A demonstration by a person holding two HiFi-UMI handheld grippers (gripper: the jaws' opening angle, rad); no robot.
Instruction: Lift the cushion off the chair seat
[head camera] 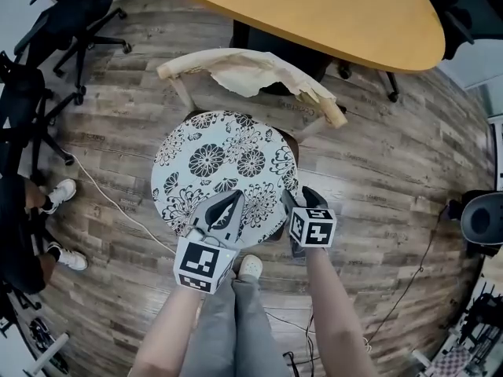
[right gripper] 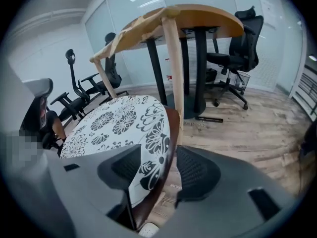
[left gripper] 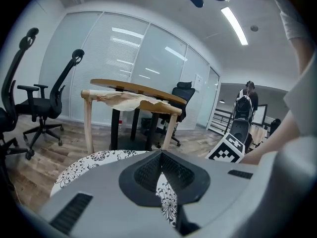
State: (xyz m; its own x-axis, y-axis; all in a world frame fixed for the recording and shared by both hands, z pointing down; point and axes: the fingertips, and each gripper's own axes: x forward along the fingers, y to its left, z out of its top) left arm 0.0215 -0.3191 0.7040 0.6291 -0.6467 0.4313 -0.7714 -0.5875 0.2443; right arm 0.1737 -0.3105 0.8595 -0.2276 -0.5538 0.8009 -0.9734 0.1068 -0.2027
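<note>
- Cushion (head camera: 224,167), round and flower-printed, lay flat on the chair (head camera: 259,73) seat, not yet lifted.
- Right tongs (head camera: 301,199) stood wide at the chair's front edge, straddling the cushion's edge and the seat rim, probably ready to pinch.
- Left tongs (head camera: 232,201) hovered beside them over the chair's front, tips together, gripping nothing.

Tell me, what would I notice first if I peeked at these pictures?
The round white cushion with black flowers, lying on the chair seat mid-picture in the head view. At its near edge are the left gripper, above it, and the right gripper, open astride its rim. Behind it, the backrest wears a torn cover.
</note>
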